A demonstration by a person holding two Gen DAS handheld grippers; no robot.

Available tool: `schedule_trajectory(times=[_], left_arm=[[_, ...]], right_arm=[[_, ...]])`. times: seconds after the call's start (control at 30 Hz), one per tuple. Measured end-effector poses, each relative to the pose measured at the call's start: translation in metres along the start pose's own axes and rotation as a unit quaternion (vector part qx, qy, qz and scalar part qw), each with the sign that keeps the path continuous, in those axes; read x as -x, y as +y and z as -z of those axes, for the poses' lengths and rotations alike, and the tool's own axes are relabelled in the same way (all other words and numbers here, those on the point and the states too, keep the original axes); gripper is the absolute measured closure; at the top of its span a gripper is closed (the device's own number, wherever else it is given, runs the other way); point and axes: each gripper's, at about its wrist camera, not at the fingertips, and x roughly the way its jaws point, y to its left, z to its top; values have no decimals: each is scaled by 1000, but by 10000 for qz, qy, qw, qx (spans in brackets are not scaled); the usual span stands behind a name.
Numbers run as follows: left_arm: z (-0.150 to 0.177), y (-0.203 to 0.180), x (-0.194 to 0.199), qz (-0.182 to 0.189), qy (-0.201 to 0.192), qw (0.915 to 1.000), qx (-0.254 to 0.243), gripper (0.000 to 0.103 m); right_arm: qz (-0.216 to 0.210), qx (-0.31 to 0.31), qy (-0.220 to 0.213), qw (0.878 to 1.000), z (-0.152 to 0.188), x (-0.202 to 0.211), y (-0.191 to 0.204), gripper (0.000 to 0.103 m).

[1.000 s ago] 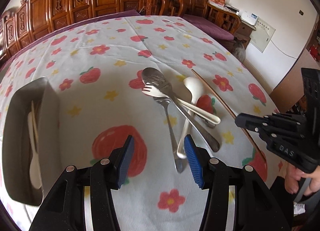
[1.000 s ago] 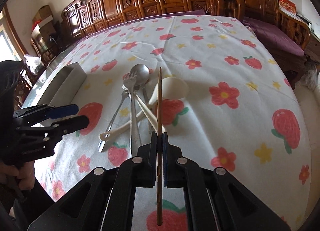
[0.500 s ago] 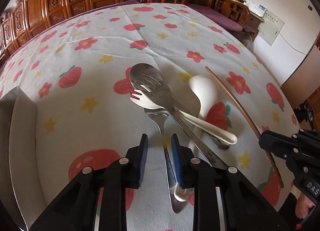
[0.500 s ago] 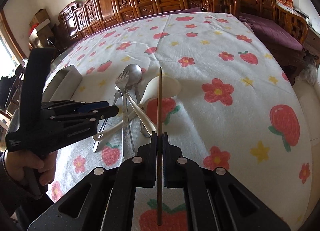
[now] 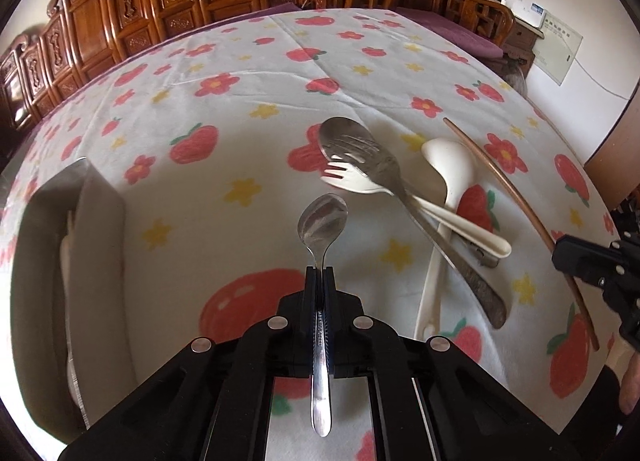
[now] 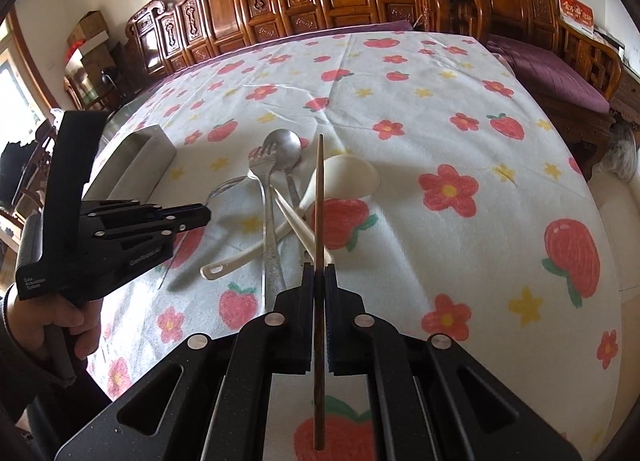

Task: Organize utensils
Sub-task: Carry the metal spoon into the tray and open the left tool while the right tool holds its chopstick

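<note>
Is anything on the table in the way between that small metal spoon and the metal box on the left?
Nothing visible: only bare tablecloth lies between the small metal spoon, clamped in the left gripper, and the metal box.

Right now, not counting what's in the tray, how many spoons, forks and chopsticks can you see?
Spoons: 3 (small metal spoon, big metal spoon, white spoon)
Forks: 2 (metal fork, white fork)
Chopsticks: 1 (brown chopstick)
Total: 6
</note>
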Motion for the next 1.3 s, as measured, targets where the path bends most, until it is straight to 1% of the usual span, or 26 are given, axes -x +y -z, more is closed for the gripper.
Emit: schedule_trajectory(times=[0.23, 0.5, 0.67, 0.8, 0.93, 1.1, 1.2, 1.3], left_arm=[[8, 10, 35, -127, -288, 9995, -92, 101], [9, 18, 79, -140, -658, 9977, -64, 101], [9, 31, 101, -104, -891, 9960, 17, 101], [9, 46, 109, -37, -1046, 9945, 68, 101], [11, 64, 107, 40, -1077, 9940, 183, 101], [12, 86, 112, 37, -1239, 9920, 251, 100], [13, 106, 117, 70, -1338, 9903, 374, 100], [15, 121, 120, 29, -1378, 9895, 434, 100]], right_arm=[[-46, 143, -60, 9999, -1, 6, 13, 97], [-99, 382, -158, 9991, -3, 15, 34, 97], [-180, 524, -198, 9983, -3, 18, 51, 97], [-207, 653, -175, 9975, -1, 14, 64, 97], [-167, 797, -178, 9965, -1, 9, 78, 97], [-202, 809, -183, 9964, -11, 1, 88, 97], [-238, 749, -210, 9967, -19, -5, 92, 97], [-289, 737, -226, 9966, -27, -11, 99, 97]])
